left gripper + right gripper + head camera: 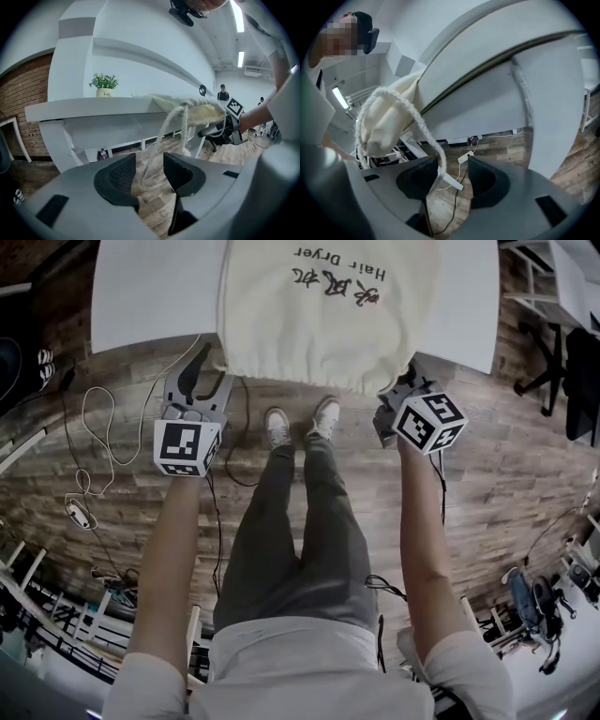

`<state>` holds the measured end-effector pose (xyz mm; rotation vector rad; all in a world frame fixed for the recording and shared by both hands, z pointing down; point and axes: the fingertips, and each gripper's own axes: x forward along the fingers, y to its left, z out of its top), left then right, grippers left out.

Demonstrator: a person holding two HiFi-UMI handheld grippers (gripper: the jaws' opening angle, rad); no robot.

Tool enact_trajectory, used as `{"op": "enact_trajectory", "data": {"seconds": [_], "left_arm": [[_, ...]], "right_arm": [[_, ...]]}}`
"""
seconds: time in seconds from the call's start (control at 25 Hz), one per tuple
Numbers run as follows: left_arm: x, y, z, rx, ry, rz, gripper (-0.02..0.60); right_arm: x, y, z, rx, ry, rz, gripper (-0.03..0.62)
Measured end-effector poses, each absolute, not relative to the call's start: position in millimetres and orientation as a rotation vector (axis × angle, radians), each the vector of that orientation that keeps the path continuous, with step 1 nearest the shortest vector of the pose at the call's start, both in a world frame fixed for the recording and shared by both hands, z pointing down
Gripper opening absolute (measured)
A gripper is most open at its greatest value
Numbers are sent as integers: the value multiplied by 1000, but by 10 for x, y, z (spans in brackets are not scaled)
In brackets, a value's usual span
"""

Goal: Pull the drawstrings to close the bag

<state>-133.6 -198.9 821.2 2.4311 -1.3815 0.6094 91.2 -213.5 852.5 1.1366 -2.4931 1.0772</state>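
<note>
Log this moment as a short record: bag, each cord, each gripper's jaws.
bag: cream drawstring bag, printed "Hair Dryer", on white table, mouth end over the near edge
left gripper: jaws apart
left cord: hangs between those jaws, not clamped
right gripper: jaws apart
right cord: loop runs down between those jaws, not clamped
</note>
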Motion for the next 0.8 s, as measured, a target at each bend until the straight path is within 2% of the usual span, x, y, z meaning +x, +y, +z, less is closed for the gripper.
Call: {"op": "enact_trajectory", "data": {"seconds": [0.12,0.16,0.2,0.24,0.28,0.4,0.8], "left_arm": [[-1305,-2054,8207,2433,-1397,598,181],[-1293,-2076,8205,2428,-1404,590,178],[-1288,-2097,8203,2419,-1413,580,174],[-1298,-2118,8197,2407,-1425,568,165],[-1327,-2136,8184,2391,-1444,555,130],[-1468,-2149,8111,2337,-1521,538,23],[-1791,-2064,7652,2271,-1717,524,17]], "right_arm": [[842,-2220,8610,1160,-2500,1066,190],[836,-2250,8622,1180,-2501,1051,150],[841,-2280,8615,1204,-2503,1022,85],[856,-2306,8588,1230,-2505,983,57],[878,-2326,8542,1258,-2507,940,49],[973,-2317,8352,1337,-2491,811,41],[1714,-2088,7625,1607,-2267,464,37]]}}
